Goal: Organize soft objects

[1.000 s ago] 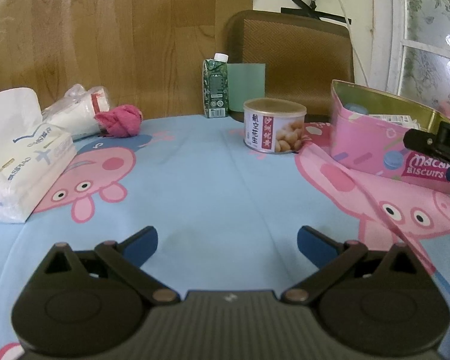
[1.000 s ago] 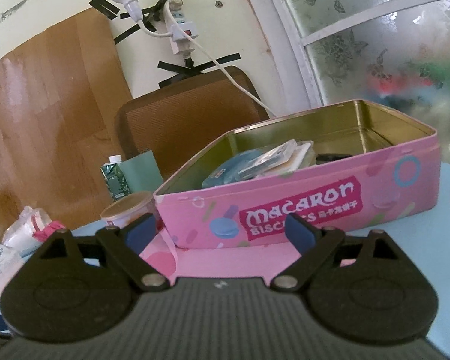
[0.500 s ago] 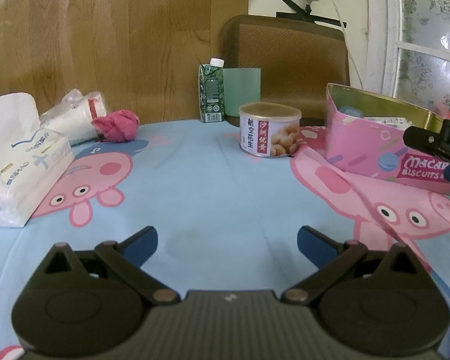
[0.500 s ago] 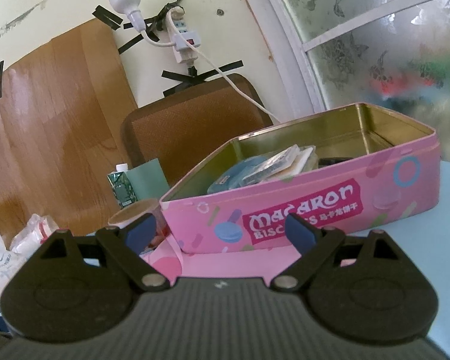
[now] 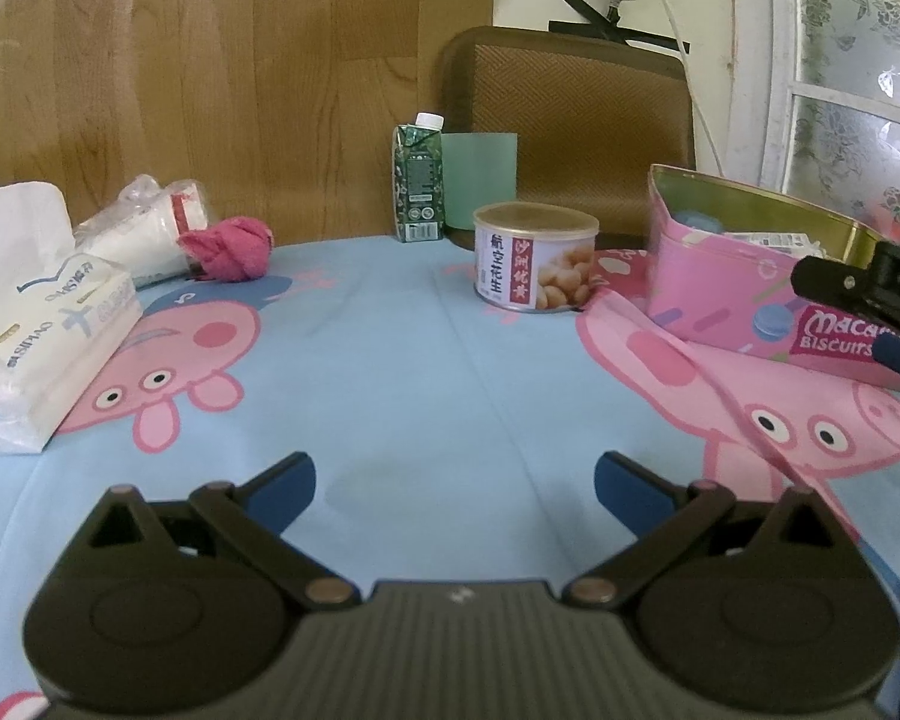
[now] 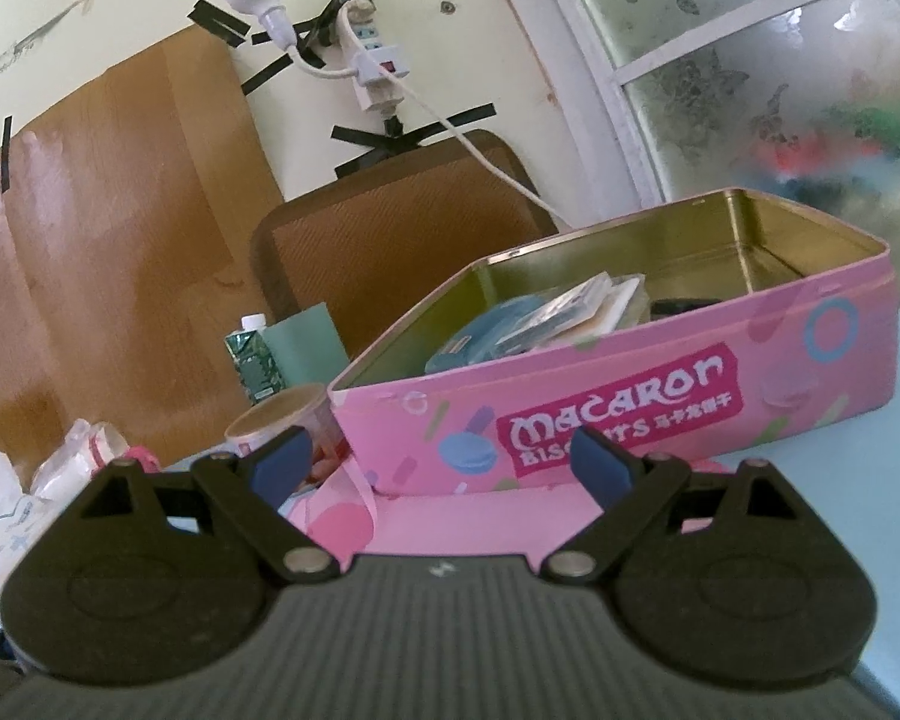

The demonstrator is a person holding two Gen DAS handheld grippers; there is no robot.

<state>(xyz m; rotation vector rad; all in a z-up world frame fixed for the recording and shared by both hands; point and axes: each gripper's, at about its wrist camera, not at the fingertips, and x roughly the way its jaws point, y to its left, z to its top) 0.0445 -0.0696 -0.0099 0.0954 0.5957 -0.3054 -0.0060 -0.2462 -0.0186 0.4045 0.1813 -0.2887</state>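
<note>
A crumpled pink cloth (image 5: 229, 248) lies at the far left of the table beside a plastic-wrapped stack of paper cups (image 5: 144, 232). A white tissue pack (image 5: 36, 312) sits at the left edge. An open pink biscuit tin (image 6: 678, 384) (image 5: 744, 288) holds several flat packets (image 6: 576, 315). My left gripper (image 5: 455, 477) hovers open over the blue tablecloth, well short of the cloth, with nothing between its fingers. My right gripper (image 6: 444, 456) is open and empty just in front of the tin's side; it also shows at the right edge of the left wrist view (image 5: 858, 294).
A peanut can (image 5: 535, 265) stands mid-table next to the tin. A green drink carton (image 5: 420, 186) and a teal card (image 5: 480, 180) stand at the back edge before a brown chair (image 5: 564, 120). A power strip with a cord (image 6: 372, 60) hangs on the wall.
The left gripper has drawn back and risen slightly, so the table items look a little farther. The right gripper has shifted a little, with the tin sitting further right in its view. Both stay open.
</note>
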